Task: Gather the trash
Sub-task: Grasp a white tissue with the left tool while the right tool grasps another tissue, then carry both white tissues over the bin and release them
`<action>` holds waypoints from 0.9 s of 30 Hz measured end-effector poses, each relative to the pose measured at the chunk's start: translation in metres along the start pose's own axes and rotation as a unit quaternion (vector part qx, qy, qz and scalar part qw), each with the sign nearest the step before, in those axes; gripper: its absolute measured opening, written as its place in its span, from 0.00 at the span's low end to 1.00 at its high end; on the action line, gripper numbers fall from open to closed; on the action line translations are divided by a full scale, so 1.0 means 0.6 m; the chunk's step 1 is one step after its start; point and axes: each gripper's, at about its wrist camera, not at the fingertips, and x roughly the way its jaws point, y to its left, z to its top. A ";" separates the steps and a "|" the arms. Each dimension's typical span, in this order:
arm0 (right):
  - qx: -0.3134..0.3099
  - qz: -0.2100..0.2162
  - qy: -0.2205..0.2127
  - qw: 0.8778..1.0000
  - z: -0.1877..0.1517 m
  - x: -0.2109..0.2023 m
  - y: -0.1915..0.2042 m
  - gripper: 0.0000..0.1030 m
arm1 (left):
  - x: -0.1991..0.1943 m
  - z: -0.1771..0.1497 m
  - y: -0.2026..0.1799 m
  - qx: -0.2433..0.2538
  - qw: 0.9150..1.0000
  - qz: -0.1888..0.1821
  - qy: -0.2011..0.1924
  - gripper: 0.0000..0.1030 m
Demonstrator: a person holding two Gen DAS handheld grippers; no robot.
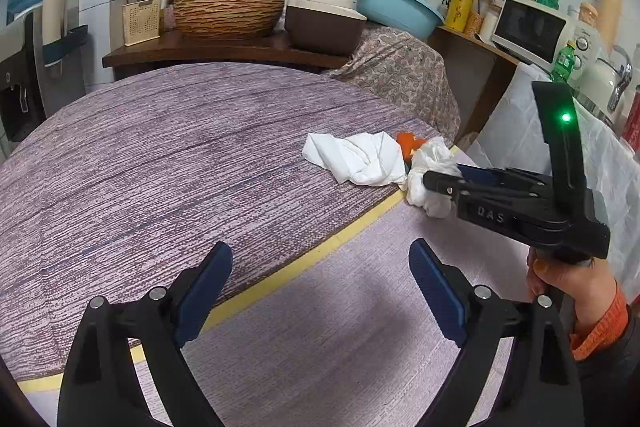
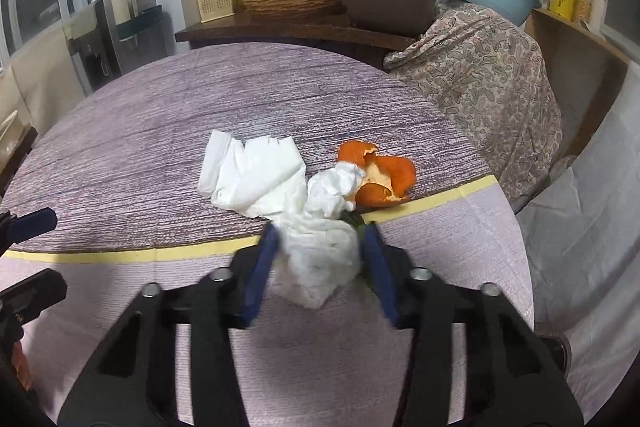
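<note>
Trash on the table edge, right gripper clamped on a tissue wad

Trash sits near the right rim of the round table (image 2: 120, 115): a crumpled tissue wad (image 2: 320, 259), a flatter white tissue (image 2: 248, 175) behind it to the left, and orange peel (image 2: 380, 175) behind it to the right. I see my right gripper (image 2: 320, 259) with both blue pads pressed against the wad's sides, so it grips the wad. The wad's top touches the peel and overlaps the flat tissue. Something dark green pokes out under the wad by the right pad; I cannot tell what it is.

My left gripper (image 1: 320, 291) hangs wide apart over the pale cloth, nothing between its pads, well short of the pile. A hand (image 1: 560, 275) with an orange cuff holds the right gripper's handle.

A yellow tape line (image 2: 160, 251) runs across the cloth just under the pile. Nothing blocks the wad. Past the table: a woven basin (image 1: 228, 15), a brown cooker (image 1: 324, 23), a blue bowl (image 1: 396, 9), a microwave (image 1: 532, 27). From the left wrist the peel is mostly hidden behind the tissues and the gripper. The pad edges are motion-blurred in the right wrist view.
</note>
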 end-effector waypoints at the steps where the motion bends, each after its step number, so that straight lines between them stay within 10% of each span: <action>1: -0.001 0.000 -0.004 1.000 -0.002 -0.002 0.000 0.29 | 0.001 -0.001 -0.001 0.002 1.000 -0.001 0.002 0.83; 8: 0.012 0.040 -0.056 0.998 -0.026 -0.086 -0.010 0.25 | 0.013 0.006 -0.010 -0.001 0.999 -0.015 0.033 0.72; 23: 0.041 0.056 -0.072 0.995 -0.127 -0.197 -0.037 0.25 | 0.193 0.094 -0.150 0.167 0.981 0.064 0.069 0.68; 27: 0.049 0.055 -0.074 0.995 -0.144 -0.208 -0.045 0.25 | 0.225 0.091 -0.135 0.166 0.980 0.065 0.091 0.40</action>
